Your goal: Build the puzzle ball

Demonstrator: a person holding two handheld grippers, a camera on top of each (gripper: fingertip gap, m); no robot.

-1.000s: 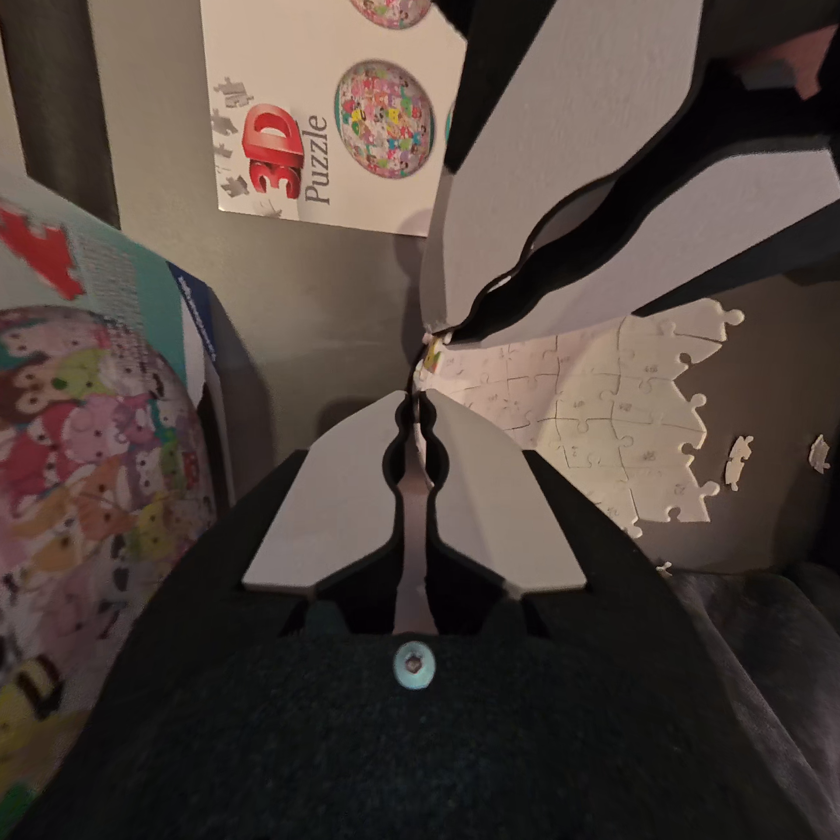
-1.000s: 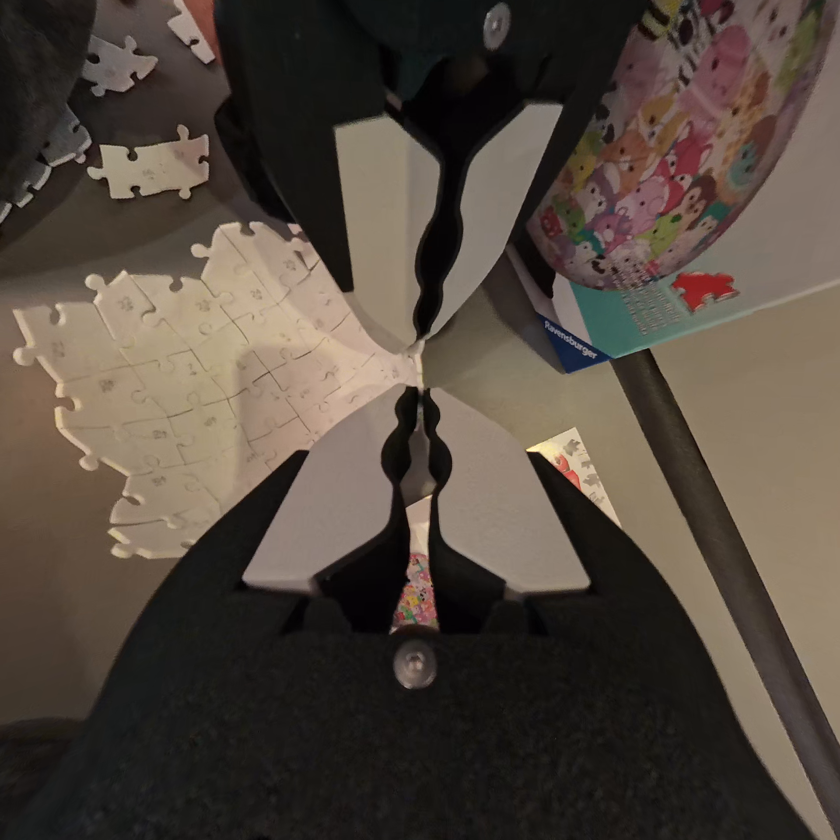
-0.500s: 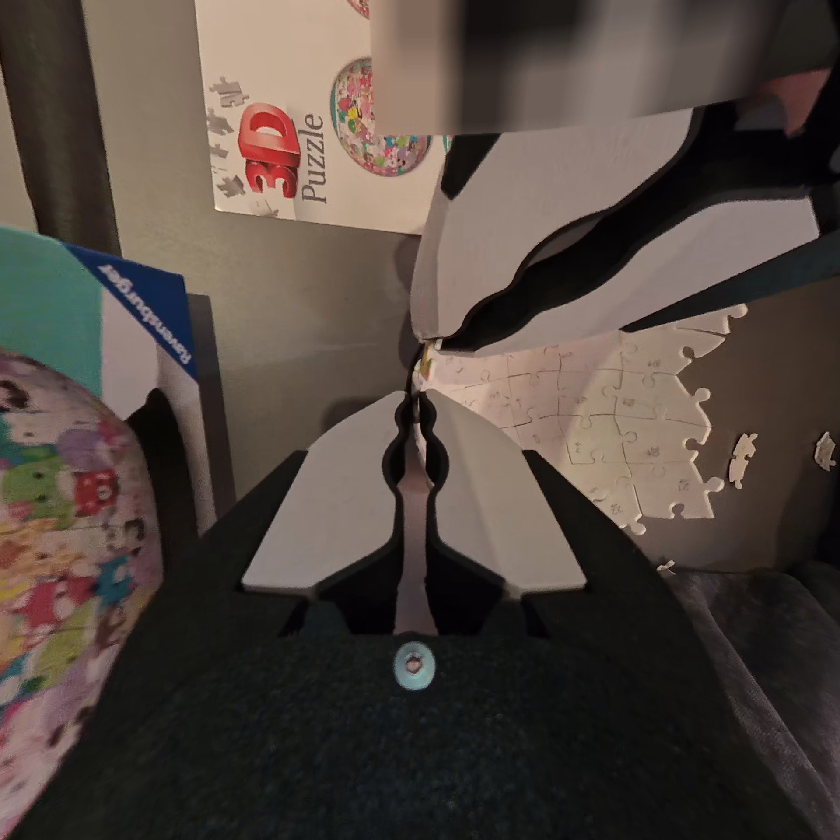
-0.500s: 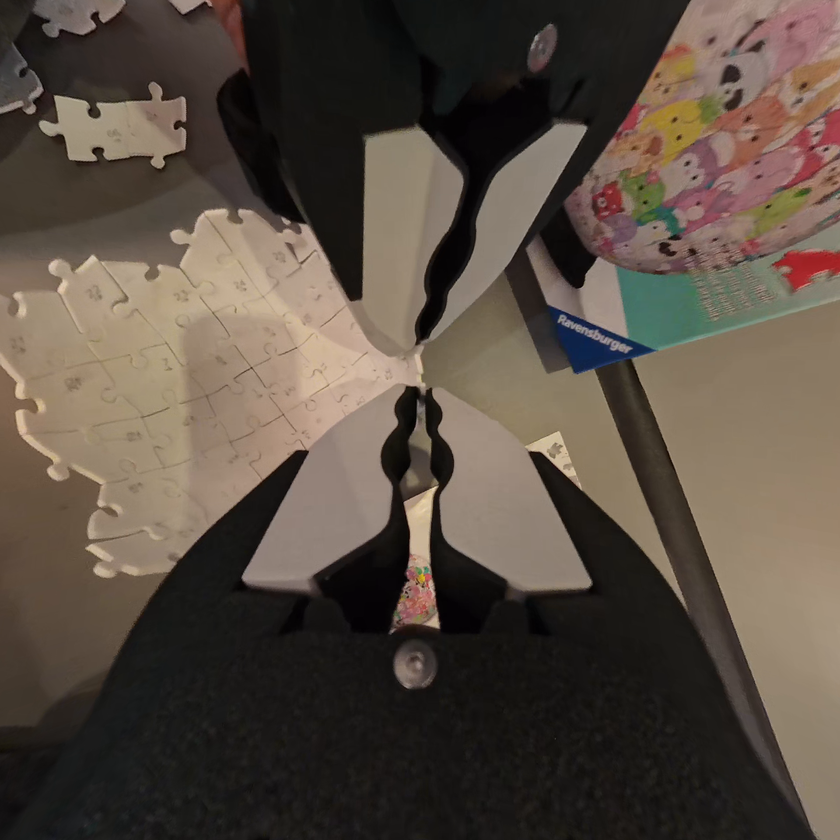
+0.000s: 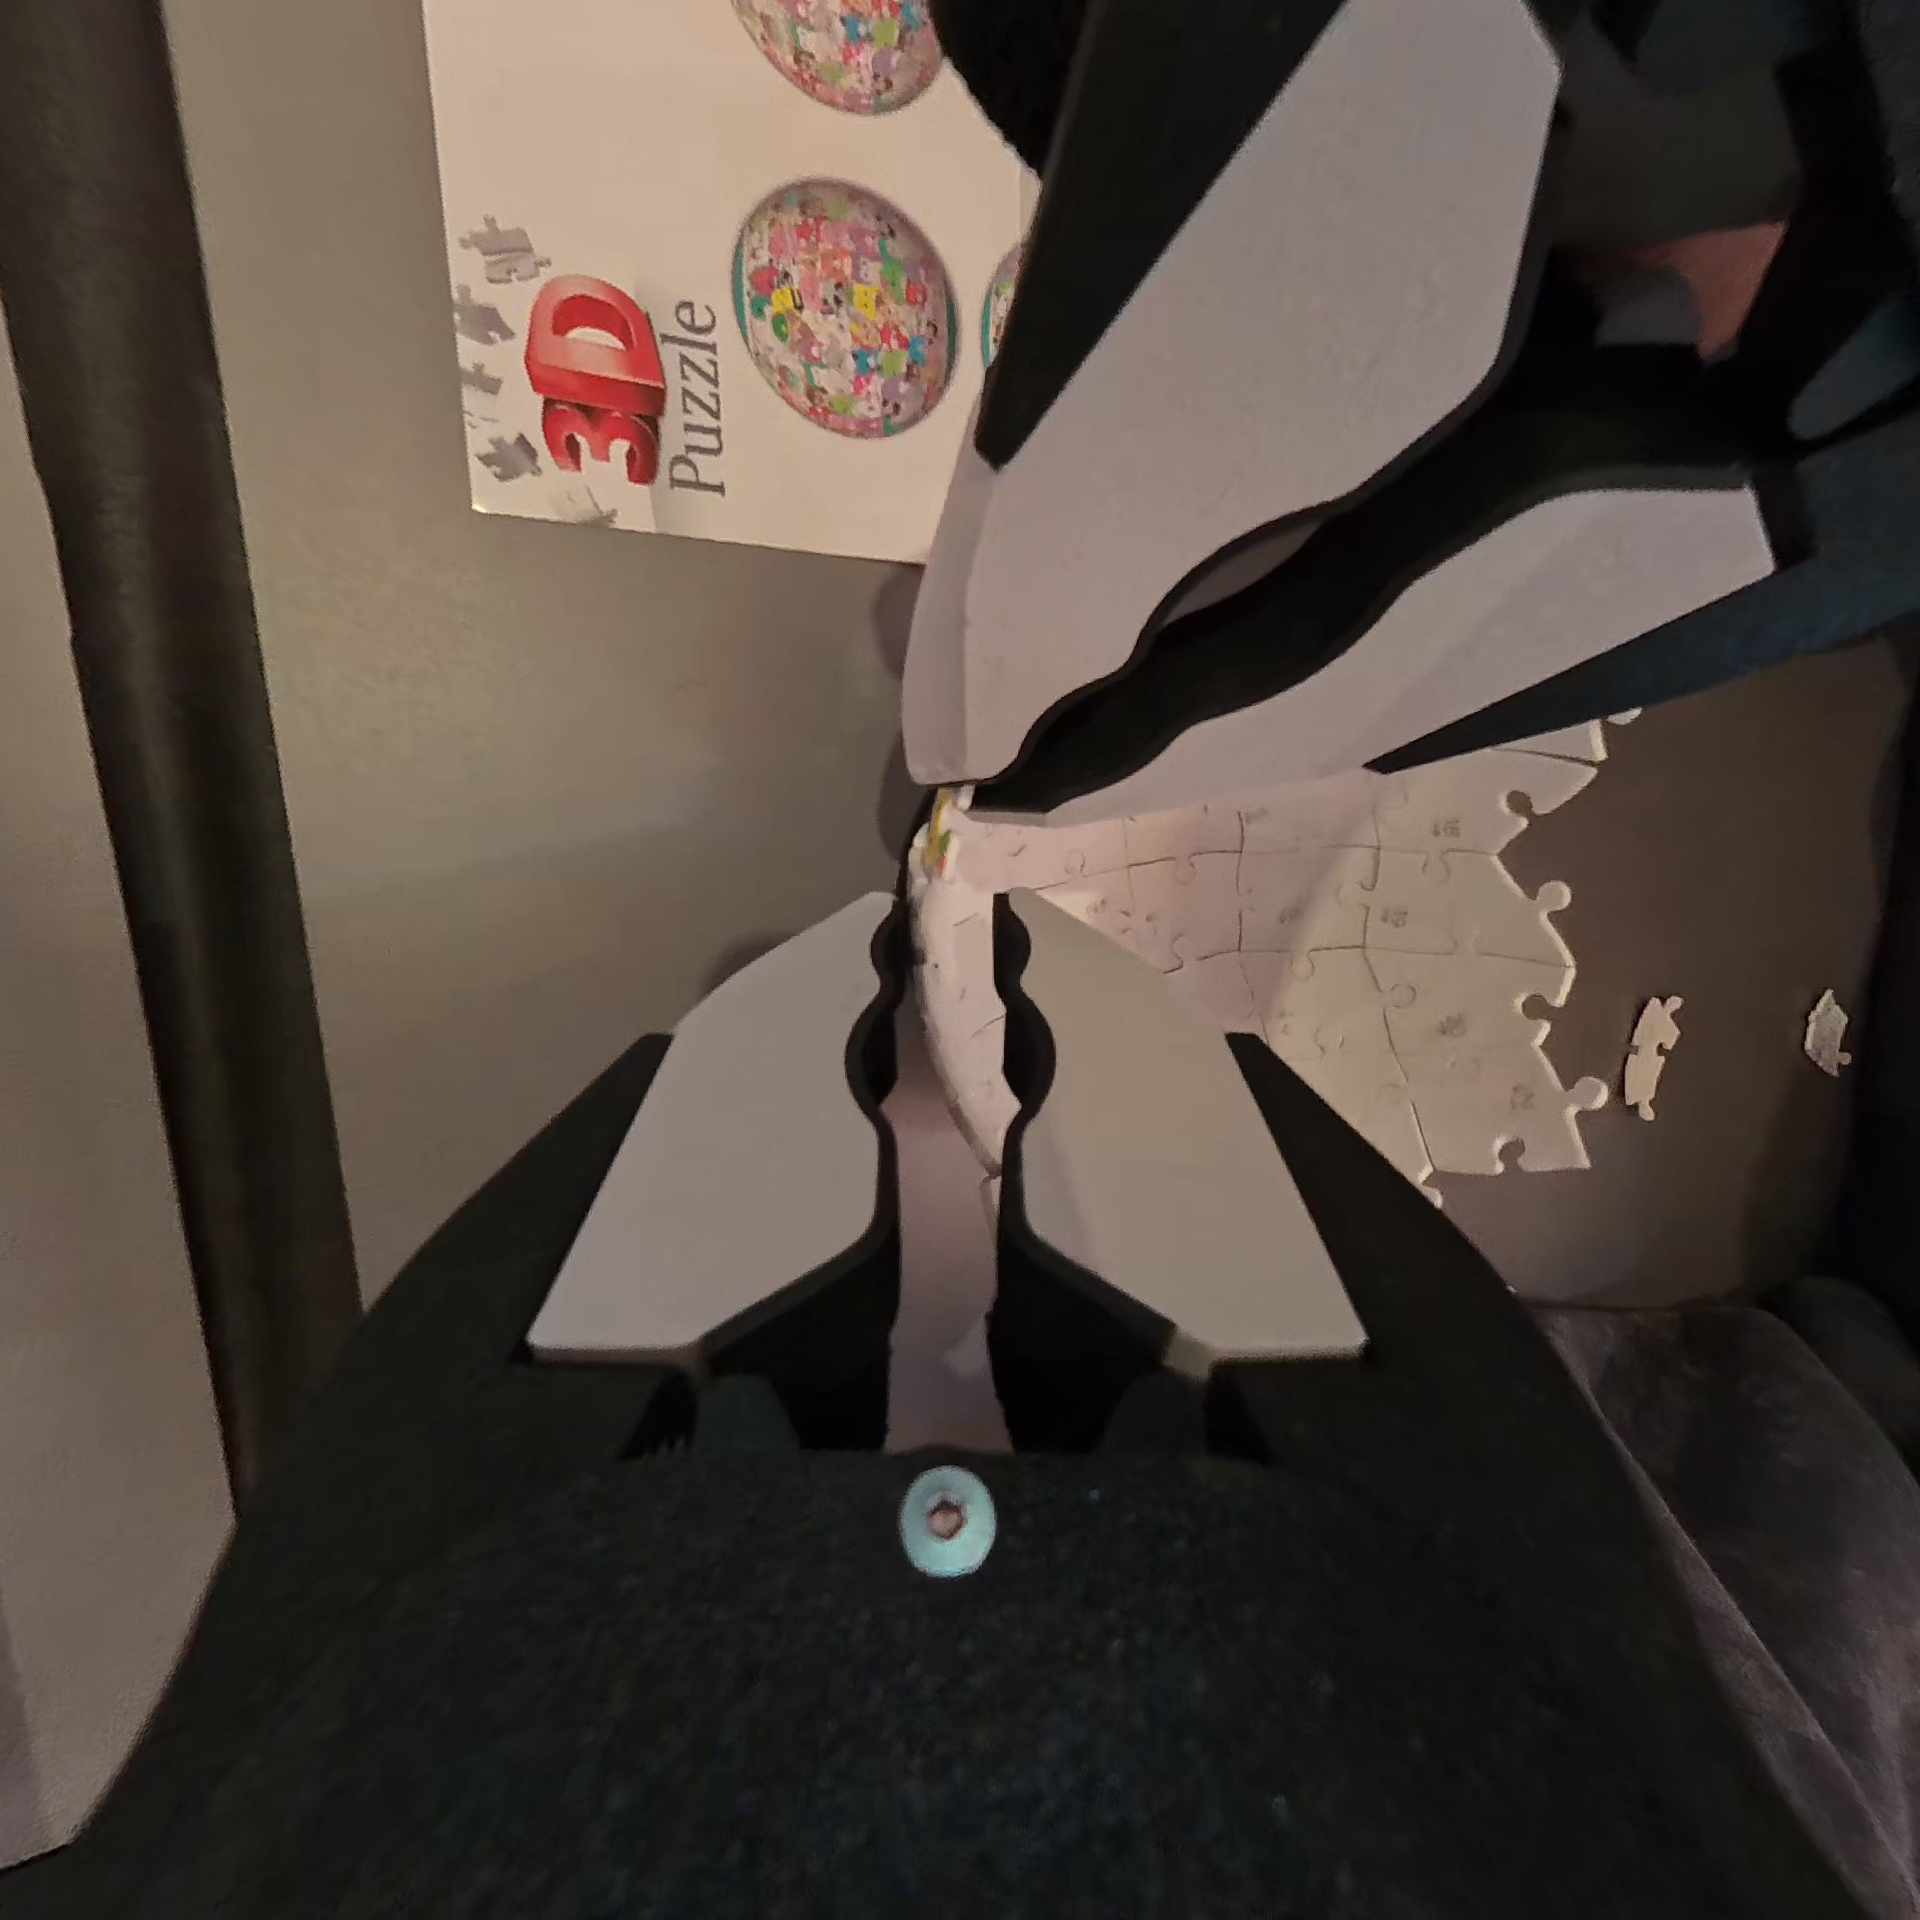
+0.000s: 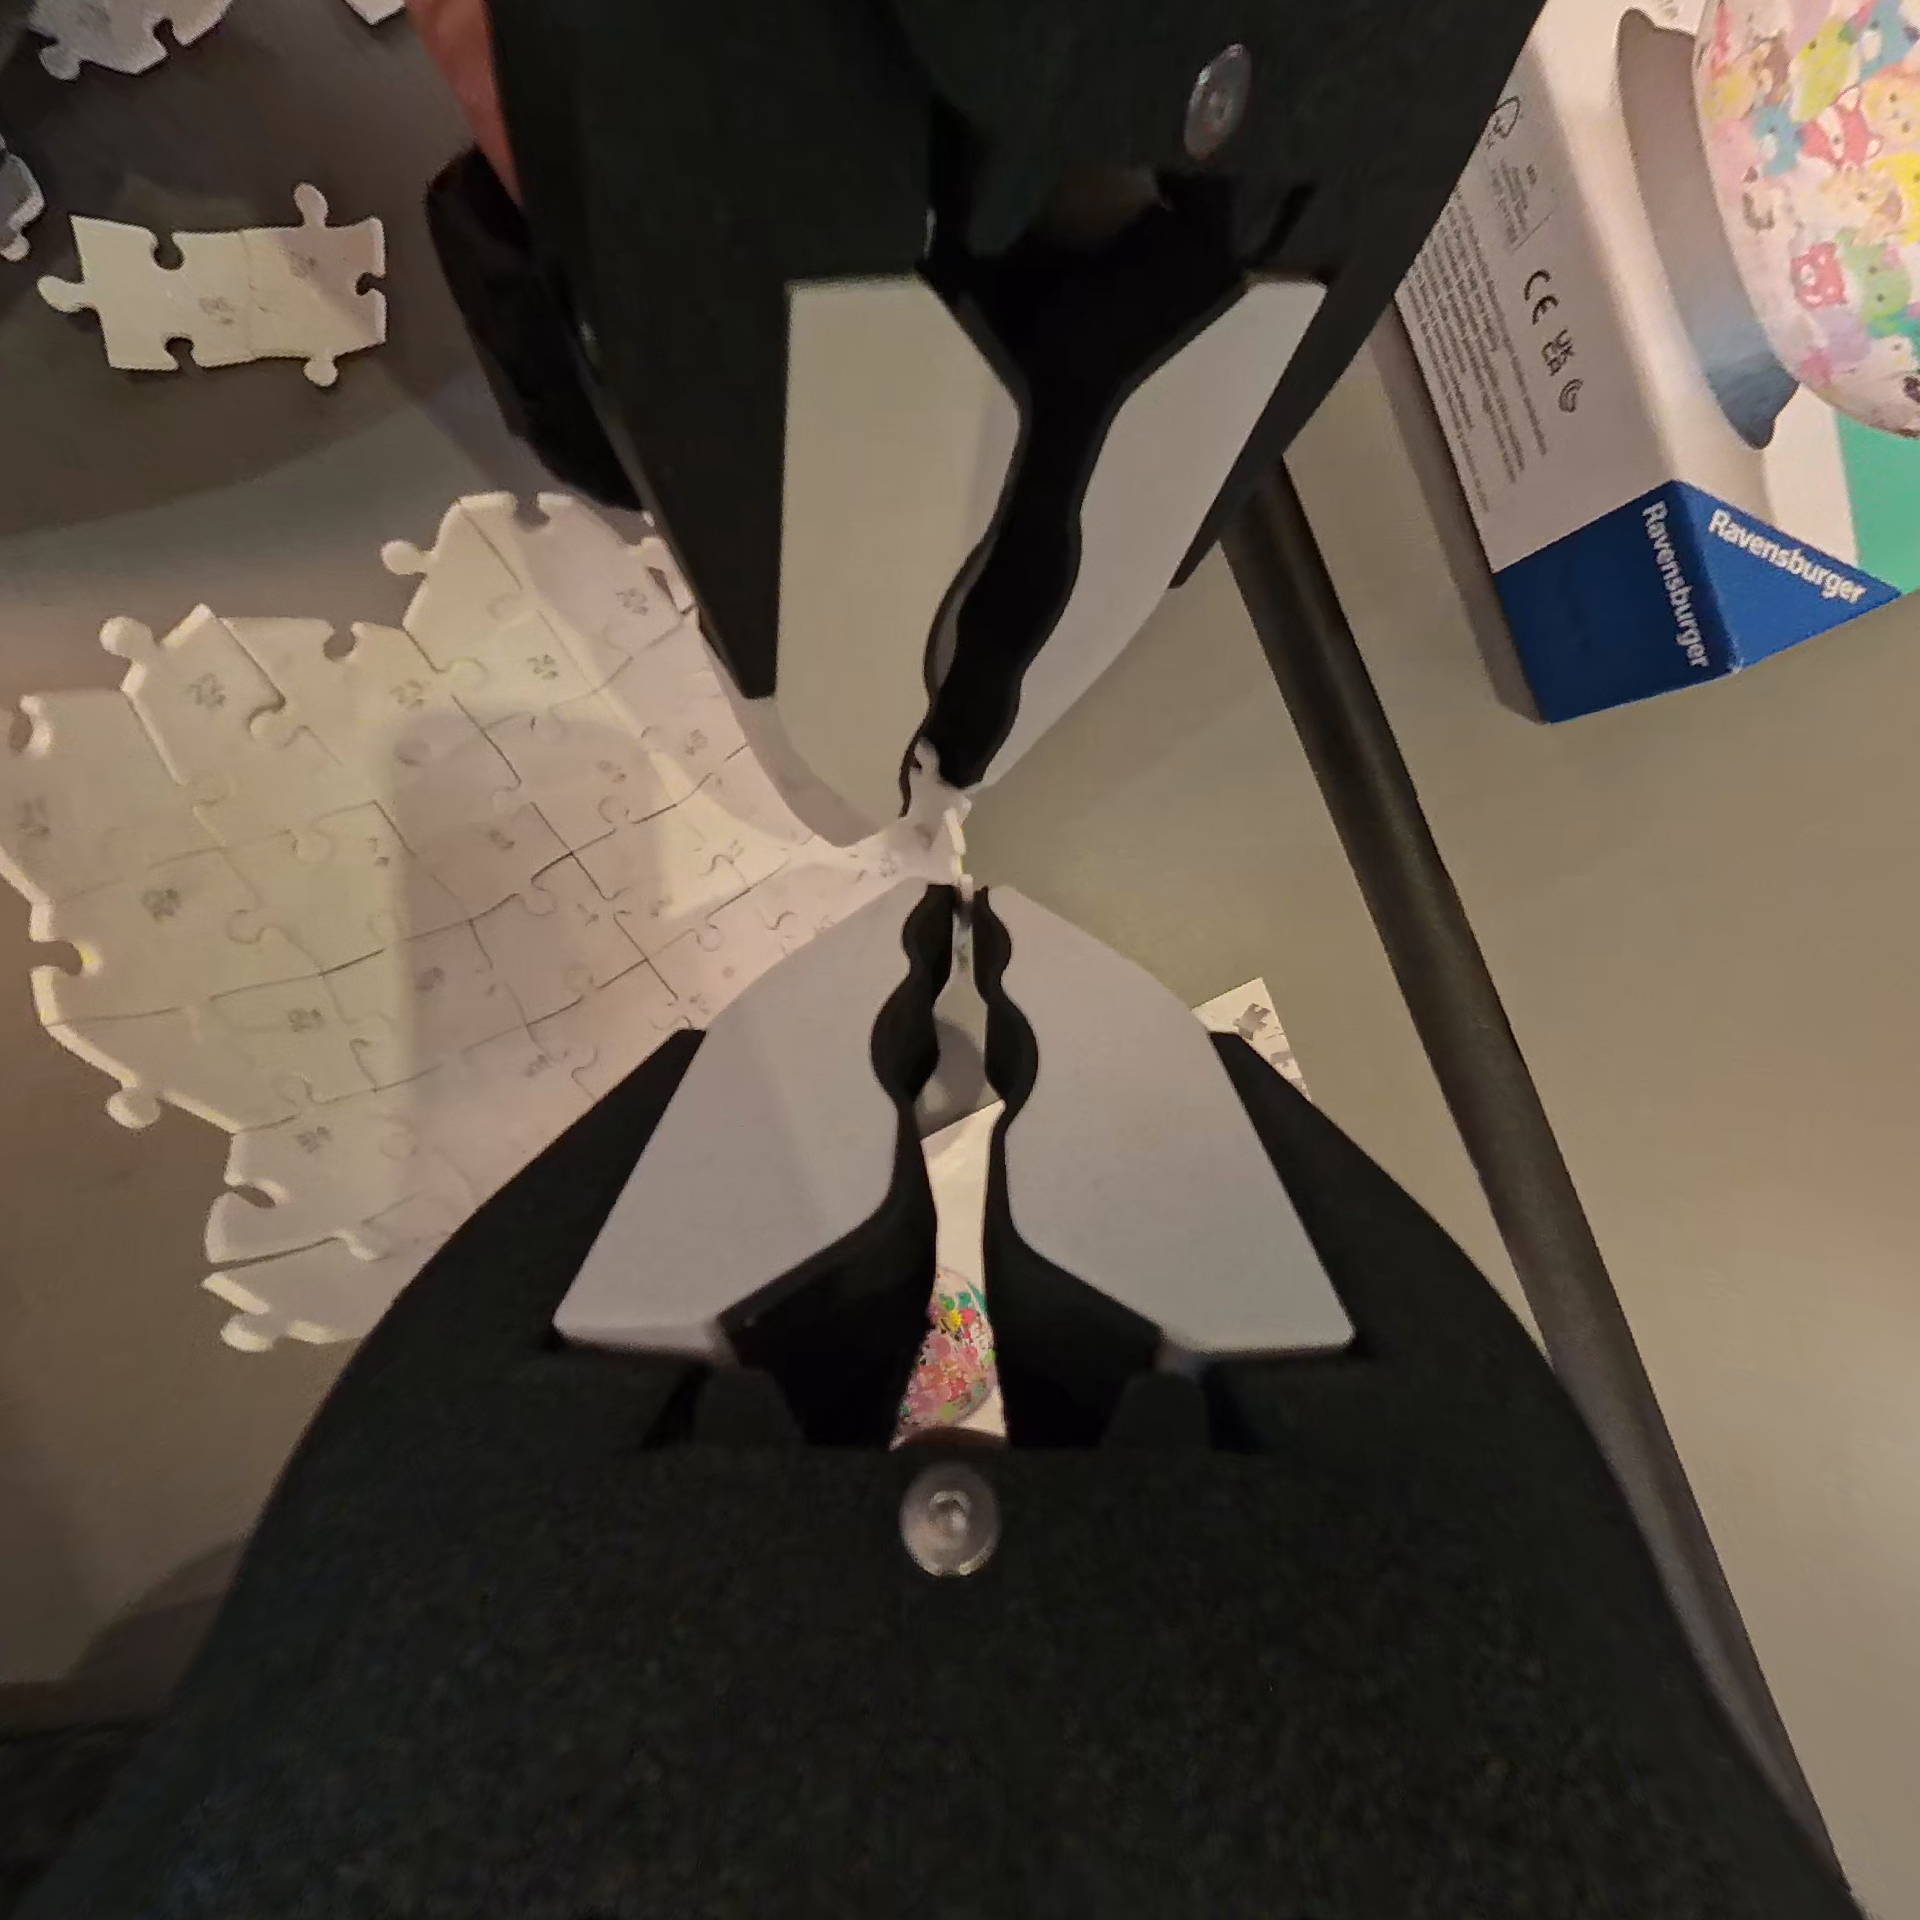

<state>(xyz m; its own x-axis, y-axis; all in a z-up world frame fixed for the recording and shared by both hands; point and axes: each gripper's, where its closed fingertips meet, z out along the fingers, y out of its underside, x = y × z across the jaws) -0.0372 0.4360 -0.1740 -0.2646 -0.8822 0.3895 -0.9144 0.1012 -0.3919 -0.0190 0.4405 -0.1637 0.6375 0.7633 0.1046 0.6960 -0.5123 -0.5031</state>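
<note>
Far left in the left wrist view, a dark upright post (image 5: 135, 623), then a white instruction sheet printed with colourful balls (image 5: 665, 260) on the grey surface (image 5: 520, 831). Centre: left gripper (image 5: 940, 914), fingers pressed together on the edge of the curved white assembled puzzle-ball shell (image 5: 1403, 987). Right gripper (image 5: 961, 784) comes in from far right, pinching the same edge just beside it, likely seating a small piece; piece itself too hidden to confirm. Two loose white pieces (image 5: 1652, 1049) lie right of the shell. Right wrist view: joined white pair of pieces (image 6: 229, 291) far left, blue-cornered puzzle box (image 6: 1683, 436) far right. Step: joining a piece at the shell rim. Next move likely calls for pressing tabs flush, then releasing one gripper.
</note>
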